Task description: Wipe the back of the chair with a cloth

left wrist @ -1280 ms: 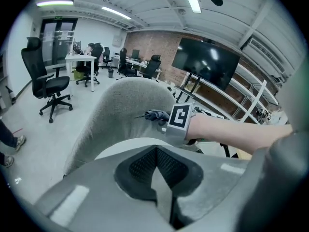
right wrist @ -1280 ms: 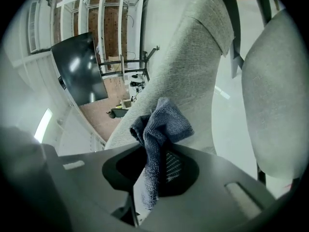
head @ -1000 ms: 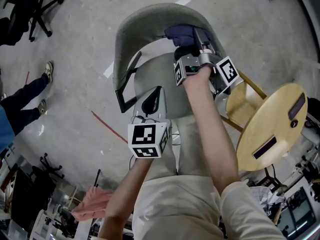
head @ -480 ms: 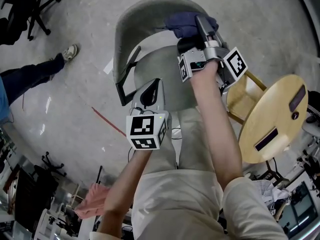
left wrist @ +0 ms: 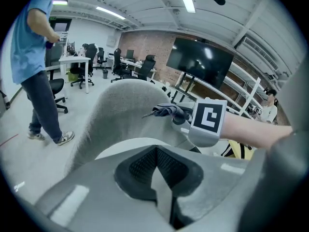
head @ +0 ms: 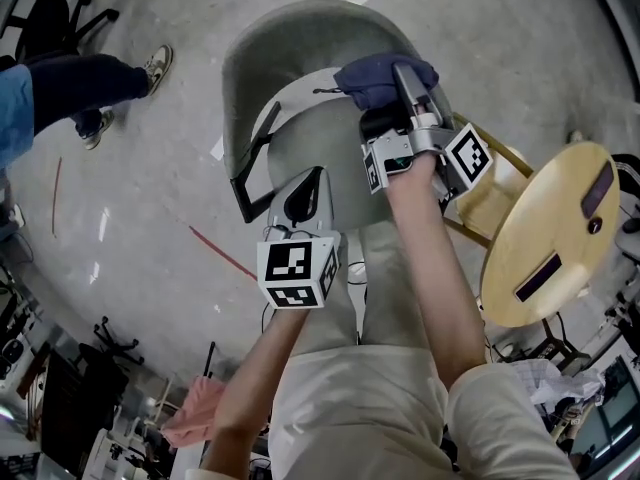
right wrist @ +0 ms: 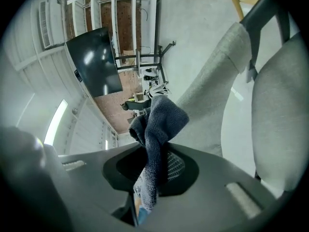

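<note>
A grey chair with a curved back stands below me, its seat towards me. My right gripper is shut on a dark blue cloth and presses it against the right part of the back. In the right gripper view the cloth hangs bunched between the jaws, with the chair back just behind it. My left gripper hovers over the seat, shut on nothing. The left gripper view shows the chair back and the cloth ahead.
A round wooden stool top and a wooden frame stand close on the chair's right. A person in dark trousers walks at the upper left near an office chair. A pink cloth lies at lower left.
My right gripper has slid the cloth a little along the right side of the chair back. The person at the left has walked on. My left gripper has barely moved.
</note>
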`<state>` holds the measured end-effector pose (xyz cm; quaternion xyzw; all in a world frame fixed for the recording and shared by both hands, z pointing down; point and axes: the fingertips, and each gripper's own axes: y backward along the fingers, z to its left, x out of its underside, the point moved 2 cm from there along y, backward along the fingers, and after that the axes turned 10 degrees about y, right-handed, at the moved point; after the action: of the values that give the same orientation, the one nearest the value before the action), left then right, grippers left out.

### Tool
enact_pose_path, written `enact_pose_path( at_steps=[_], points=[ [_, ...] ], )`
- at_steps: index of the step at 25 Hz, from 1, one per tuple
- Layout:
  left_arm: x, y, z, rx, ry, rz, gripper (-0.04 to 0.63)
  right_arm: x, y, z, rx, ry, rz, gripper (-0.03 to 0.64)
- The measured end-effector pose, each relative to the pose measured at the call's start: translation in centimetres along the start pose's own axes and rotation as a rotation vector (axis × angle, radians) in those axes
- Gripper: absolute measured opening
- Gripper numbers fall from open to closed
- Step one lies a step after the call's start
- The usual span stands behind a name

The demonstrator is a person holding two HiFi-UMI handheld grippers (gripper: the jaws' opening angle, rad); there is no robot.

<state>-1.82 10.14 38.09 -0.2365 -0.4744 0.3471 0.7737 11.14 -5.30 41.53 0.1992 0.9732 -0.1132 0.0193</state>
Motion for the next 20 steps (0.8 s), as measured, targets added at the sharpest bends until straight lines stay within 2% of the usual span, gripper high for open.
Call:
enact_pose_path(
  at_steps=[12, 20],
  points=[
    [0.3, -0.4, -0.4, 0.009, -0.022, 0.025, 0.001, -0.3, 2.2, -6.4, 0.103, -0.012, -0.042, 0.081],
    [0.7, -1.1, -0.1, 0.007, -0.026, 0.05, 0.001, -1.1, 2.8, -11.4, 0.211, -0.097, -0.156, 0.081]
  ],
)
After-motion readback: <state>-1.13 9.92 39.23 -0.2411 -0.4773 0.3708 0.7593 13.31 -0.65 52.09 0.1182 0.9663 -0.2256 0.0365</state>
